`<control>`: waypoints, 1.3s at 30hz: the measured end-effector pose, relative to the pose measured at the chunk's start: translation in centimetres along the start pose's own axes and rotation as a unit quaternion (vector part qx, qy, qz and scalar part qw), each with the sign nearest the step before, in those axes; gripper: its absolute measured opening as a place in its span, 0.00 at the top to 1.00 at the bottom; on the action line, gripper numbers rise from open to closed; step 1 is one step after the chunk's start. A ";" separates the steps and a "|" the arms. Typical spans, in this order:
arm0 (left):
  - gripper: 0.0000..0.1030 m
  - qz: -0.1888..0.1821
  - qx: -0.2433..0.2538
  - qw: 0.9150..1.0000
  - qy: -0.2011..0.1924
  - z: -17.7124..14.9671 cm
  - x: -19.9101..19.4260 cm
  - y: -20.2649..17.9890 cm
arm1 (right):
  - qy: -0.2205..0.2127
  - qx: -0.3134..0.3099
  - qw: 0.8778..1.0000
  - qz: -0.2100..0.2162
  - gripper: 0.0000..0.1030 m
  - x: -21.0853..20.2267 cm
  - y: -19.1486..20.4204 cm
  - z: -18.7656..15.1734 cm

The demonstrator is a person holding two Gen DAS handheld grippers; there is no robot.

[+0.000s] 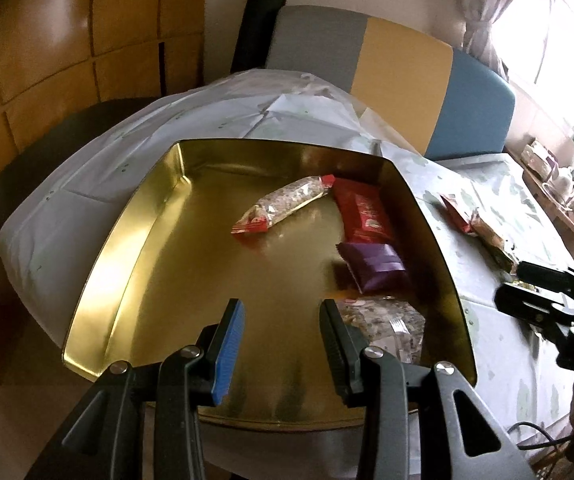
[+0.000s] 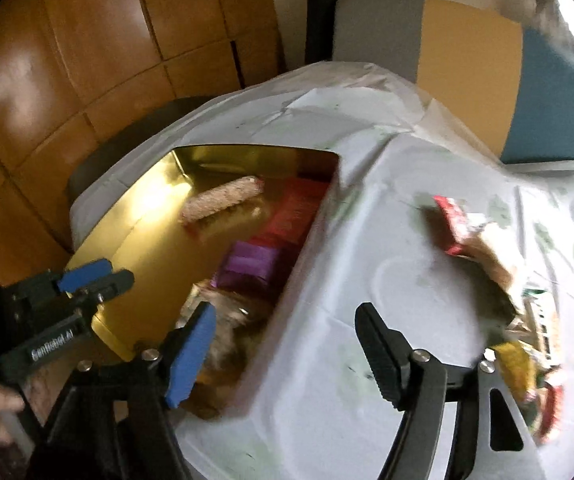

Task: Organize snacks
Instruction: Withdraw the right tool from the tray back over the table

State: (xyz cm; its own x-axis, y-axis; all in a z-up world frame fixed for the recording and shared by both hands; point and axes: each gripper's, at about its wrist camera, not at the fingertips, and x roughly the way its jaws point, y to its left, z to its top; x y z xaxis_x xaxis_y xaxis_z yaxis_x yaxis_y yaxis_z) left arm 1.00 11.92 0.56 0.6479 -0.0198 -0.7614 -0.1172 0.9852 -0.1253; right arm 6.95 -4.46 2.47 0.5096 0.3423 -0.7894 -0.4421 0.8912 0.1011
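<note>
A: Where are the snacks located?

B: Four packets are seen inside the gold tin (image 1: 135, 240): a clear nut bar (image 1: 287, 204) near the middle, then a red packet (image 1: 365, 212), a purple packet (image 1: 373, 266) and a clear mixed-nut bag (image 1: 383, 324) lined along the right wall. More packets (image 2: 483, 248) are left on the tabletop (image 2: 347, 280), right of the tin.

A: How is each tool set?

B: The left tool (image 1: 281, 328) is held open and empty above the tin's near floor. The right tool (image 2: 283, 344) is spread wide, gripping nothing, over the tin's right edge and the tablecloth.
</note>
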 end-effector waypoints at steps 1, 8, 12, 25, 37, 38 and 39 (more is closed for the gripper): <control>0.62 -0.001 0.002 1.000 0.000 0.0 -0.1 -0.2 | 0.000 0.000 1.000 -0.004 0.28 -0.4 -0.4 -0.3; 0.62 -0.006 0.022 1.000 -0.001 -0.3 -0.6 -1.6 | 0.008 0.018 0.999 -0.044 0.25 -2.7 -4.5 -2.4; 0.62 -0.008 0.032 0.999 0.001 -0.4 -0.6 -2.3 | 0.010 0.032 0.997 -0.066 0.23 -3.7 -6.7 -3.2; 0.62 -0.007 0.053 0.999 0.001 -0.3 -0.7 -3.6 | 0.014 0.069 0.987 -0.145 0.21 -6.9 -14.5 -4.9; 0.62 -0.025 0.096 0.995 -0.013 1.8 -1.0 -7.4 | 0.018 0.252 0.942 -0.220 0.21 -8.3 -25.9 -7.5; 0.62 -0.031 0.099 0.995 -0.013 2.1 -1.0 -8.0 | 0.020 0.265 0.938 -0.221 0.21 -8.4 -26.2 -7.7; 0.62 -0.037 0.105 0.994 -0.014 2.4 -1.0 -8.6 | 0.021 0.272 0.936 -0.221 0.20 -8.5 -26.4 -7.9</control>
State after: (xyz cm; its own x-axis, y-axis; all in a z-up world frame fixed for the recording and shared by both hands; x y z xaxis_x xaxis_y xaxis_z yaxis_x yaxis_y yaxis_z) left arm 3.12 3.84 3.92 0.6699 -0.0914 -0.7368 0.0884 0.9952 -0.0430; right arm 8.47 -33.24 1.75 0.5192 -0.0979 -0.8490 0.2525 0.9667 0.0429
